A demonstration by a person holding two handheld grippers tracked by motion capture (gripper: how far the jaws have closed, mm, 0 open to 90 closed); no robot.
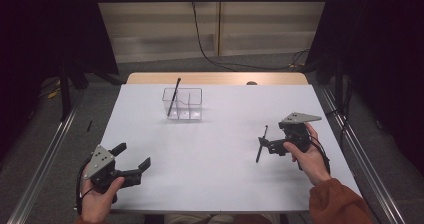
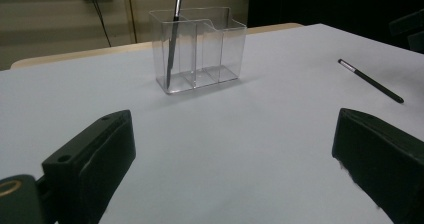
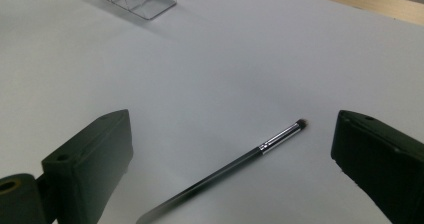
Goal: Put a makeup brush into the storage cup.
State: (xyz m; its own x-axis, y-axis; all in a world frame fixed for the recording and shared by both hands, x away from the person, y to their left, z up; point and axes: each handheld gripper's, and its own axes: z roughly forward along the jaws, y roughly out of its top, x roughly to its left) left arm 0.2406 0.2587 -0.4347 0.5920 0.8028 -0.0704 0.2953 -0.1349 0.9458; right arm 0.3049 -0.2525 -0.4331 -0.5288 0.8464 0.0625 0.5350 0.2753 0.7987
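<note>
White sheeting covers the bench (image 1: 215, 154), which takes up the middle of the high view. On it, upper centre of that frame, stands one clear plastic organiser (image 1: 183, 104) with several compartments; one dark brush (image 1: 173, 97) leans upright in its leftmost compartment.

Two hand-held grippers are in play. The left hand-held gripper (image 1: 134, 159) sits at the lower left of the high view, jaws wide apart and holding nothing, well apart from everything else. The right hand-held gripper (image 1: 266, 145) is at the right of centre in that frame, and its own view shows its jaws spread wide with the second brush (image 3: 235, 165) lying flat on the bench between them, running from the lower centre up toward the right, bristle tip uppermost. I cannot tell from that view whether either jaw touches it.

Count: one bench, one organiser, two hand-held grippers, two brushes, one stowed and one loose.

By my judgement the step in hand is the pickup of the loose brush. The next move calls for lowering the right jaws so they straddle the thin handle near its metal ferrule, closing squarely, then lifting and tipping the brush upright to carry it to the organiser at the upper centre.
</note>
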